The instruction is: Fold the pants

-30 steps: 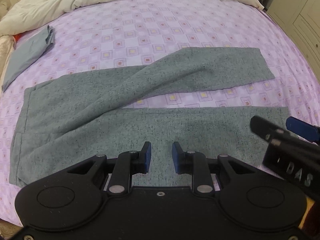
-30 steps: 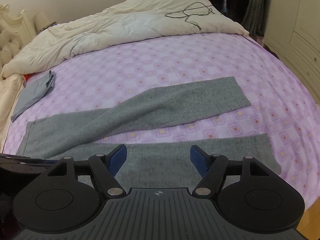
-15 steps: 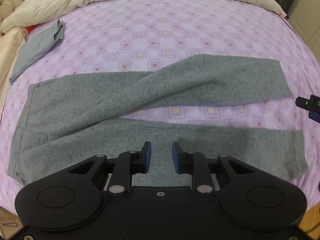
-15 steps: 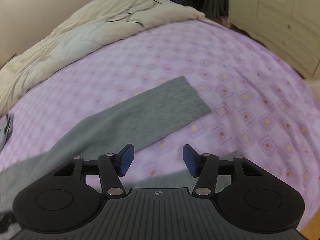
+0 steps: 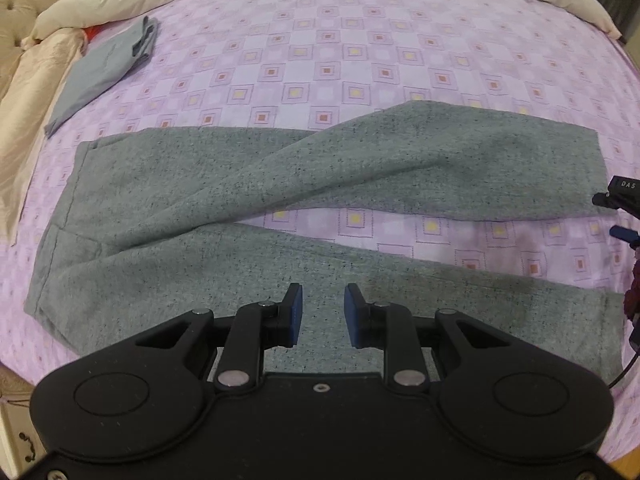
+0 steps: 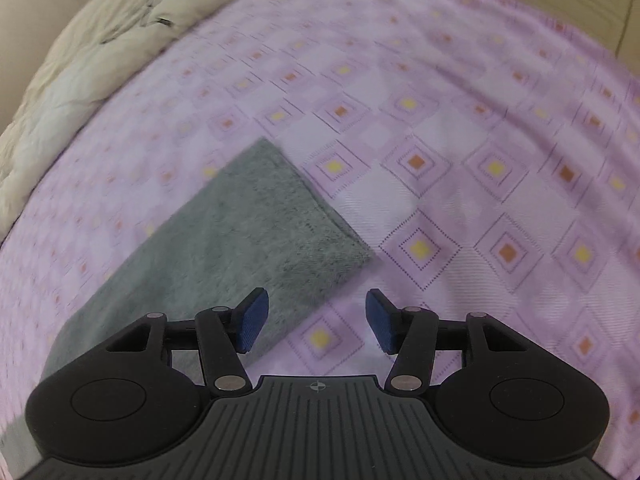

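on a bed [image 5: 360,40] with a purple checked sheet, grey pants [image 5: 224,184] lie flat, waist to the left and legs spread apart to the right. over the last second the right tool [image 6: 316,322] has swung from the near leg out to the far leg's cuff [image 6: 296,216], arriving with its jaws wide and empty just short of that hem; this looks like the opening step, gathering one leg onto the other. the left tool [image 5: 320,314] hovers over the near leg, jaws narrowly parted, holding nothing. white lettering "das" shows on the right tool's side [image 5: 625,185] in the left view. a folded blue garment [image 5: 108,68] lies apart.
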The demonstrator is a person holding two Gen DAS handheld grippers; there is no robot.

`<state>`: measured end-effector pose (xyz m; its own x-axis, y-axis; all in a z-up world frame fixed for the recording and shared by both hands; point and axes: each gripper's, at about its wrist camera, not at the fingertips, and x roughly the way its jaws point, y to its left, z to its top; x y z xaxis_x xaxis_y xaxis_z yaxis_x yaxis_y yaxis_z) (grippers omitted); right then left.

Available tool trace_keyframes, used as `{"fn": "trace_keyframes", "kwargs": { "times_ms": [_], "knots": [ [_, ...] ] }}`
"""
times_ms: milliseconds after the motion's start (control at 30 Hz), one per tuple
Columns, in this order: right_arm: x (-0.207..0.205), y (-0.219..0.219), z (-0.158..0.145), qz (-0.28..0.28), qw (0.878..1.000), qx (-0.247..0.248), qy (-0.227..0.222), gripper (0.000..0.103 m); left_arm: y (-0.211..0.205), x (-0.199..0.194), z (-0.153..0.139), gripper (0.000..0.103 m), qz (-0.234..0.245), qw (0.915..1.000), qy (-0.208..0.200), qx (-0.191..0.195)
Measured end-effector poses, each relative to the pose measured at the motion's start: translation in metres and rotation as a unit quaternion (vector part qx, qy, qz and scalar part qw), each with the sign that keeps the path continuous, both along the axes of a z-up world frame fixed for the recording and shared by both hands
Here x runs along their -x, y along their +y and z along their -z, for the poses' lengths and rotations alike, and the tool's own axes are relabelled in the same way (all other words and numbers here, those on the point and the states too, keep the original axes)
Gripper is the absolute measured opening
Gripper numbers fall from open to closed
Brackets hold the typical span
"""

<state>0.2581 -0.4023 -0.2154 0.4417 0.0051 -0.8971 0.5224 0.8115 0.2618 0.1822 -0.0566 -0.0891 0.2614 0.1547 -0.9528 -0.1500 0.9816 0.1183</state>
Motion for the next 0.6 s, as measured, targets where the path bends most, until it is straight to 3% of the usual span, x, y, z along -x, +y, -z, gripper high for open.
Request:
{"fn": "trace_keyframes", "kwargs": {
  "times_ms": [133,167,200,267,333,467,600],
  "knots": [
    [-0.003,0.000,0.006,0.005,1.000,-0.008,-0.004,0.052,-0.003,-0.002,-0.001,0.033,-0.013,0.9999,0.002,-0.009],
    [-0.004,0.001,0.006,-0.002,1.000,-0.012,-0.006,0.045,-0.003,-0.002,-0.001,0.033,-0.016,0.9998,0.003,-0.010],
    [-0.006,0.001,0.005,-0.011,1.000,-0.016,-0.008,0.026,-0.003,-0.002,-0.001,0.033,-0.018,0.9998,0.003,-0.013],
    [-0.008,0.001,0.004,-0.029,0.999,-0.024,-0.013,0.005,-0.005,-0.003,0.000,0.033,-0.020,0.9997,0.003,-0.014],
    [-0.007,0.004,-0.006,-0.048,0.998,-0.014,-0.027,0.004,-0.007,-0.004,0.000,0.033,-0.018,0.9997,0.004,-0.013],
    [0.009,0.013,-0.040,-0.117,0.990,0.077,-0.030,0.004,-0.013,-0.006,0.001,0.033,-0.012,0.9999,0.001,-0.010],
    [0.028,-0.001,-0.039,-0.128,0.987,0.099,0.002,0.004,-0.017,-0.006,0.004,0.033,-0.007,1.0000,0.002,-0.007]
  ]
}}
